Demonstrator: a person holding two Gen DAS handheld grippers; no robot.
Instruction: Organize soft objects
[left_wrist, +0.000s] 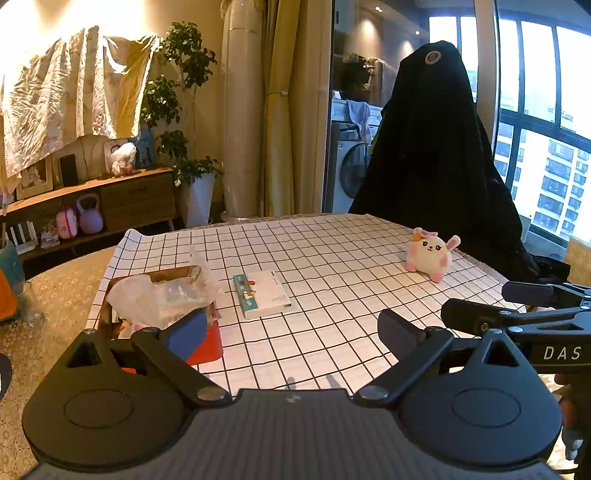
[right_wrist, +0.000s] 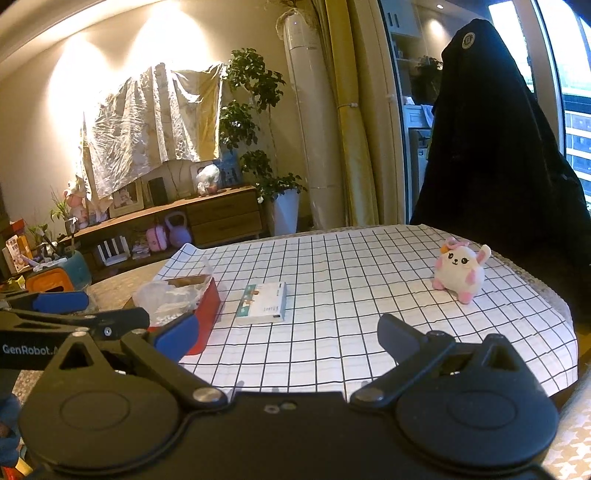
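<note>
A white and pink plush bunny (left_wrist: 431, 254) (right_wrist: 460, 268) sits upright on the checked tablecloth (left_wrist: 332, 266) (right_wrist: 351, 266) at the far right. A red box (left_wrist: 207, 347) (right_wrist: 205, 317) lined with a clear plastic bag stands at the left. Between them lies a small white and teal book (left_wrist: 263, 294) (right_wrist: 263, 303). My left gripper (left_wrist: 291, 332) is open over the near edge of the cloth, holding nothing. My right gripper (right_wrist: 284, 338) is open too, empty, near the front edge. The right gripper's fingers (left_wrist: 517, 310) show at the right of the left wrist view.
A chair draped in black cloth (left_wrist: 436, 147) (right_wrist: 491, 147) stands behind the table's far right. A wooden sideboard (right_wrist: 207, 214) with toys and plants lines the back wall. An orange and teal stool (right_wrist: 55, 277) stands left of the table.
</note>
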